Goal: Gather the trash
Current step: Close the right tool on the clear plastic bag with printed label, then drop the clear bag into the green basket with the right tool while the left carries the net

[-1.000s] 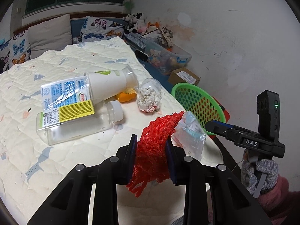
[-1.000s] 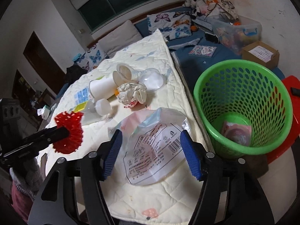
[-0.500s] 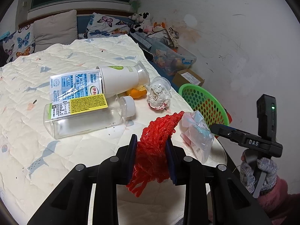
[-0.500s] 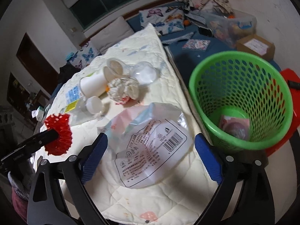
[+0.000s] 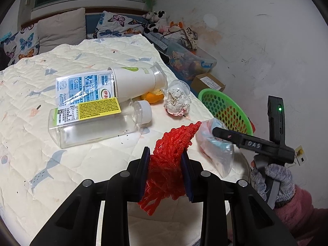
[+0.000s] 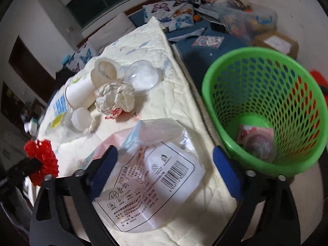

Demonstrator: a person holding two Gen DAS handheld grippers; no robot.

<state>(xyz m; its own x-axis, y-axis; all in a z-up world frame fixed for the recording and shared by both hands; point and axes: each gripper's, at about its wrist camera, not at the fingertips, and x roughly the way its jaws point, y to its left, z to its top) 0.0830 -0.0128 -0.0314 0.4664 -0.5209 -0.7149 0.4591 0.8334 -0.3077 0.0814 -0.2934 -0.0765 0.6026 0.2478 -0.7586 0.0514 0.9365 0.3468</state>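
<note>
My left gripper (image 5: 165,153) is shut on a bunch of red plastic mesh (image 5: 172,143), held just above the quilt; the mesh shows in the right wrist view too (image 6: 44,157). A clear printed plastic bag (image 6: 151,176) lies at the quilt's corner. My right gripper (image 6: 164,160) straddles it with the jaws closing; the right pad stands clear of the bag, the left pad is at its edge. From the left wrist view, that gripper (image 5: 225,135) hovers over the bag (image 5: 217,153). A green mesh basket (image 6: 266,53) stands on the floor beside the bed, with a pink wrapper inside.
Further back on the quilt (image 5: 61,174) lie a clear bottle (image 5: 92,127), a white labelled cup (image 5: 133,82), crumpled paper (image 5: 177,102), orange peel (image 5: 152,97) and a clear dome lid (image 6: 143,78). A cardboard box (image 5: 209,84) and a toy bin sit by the wall.
The right gripper's jaws spread wide, then narrowed a little, and it sank closer over the plastic bag. The left gripper kept still with the red mesh.
</note>
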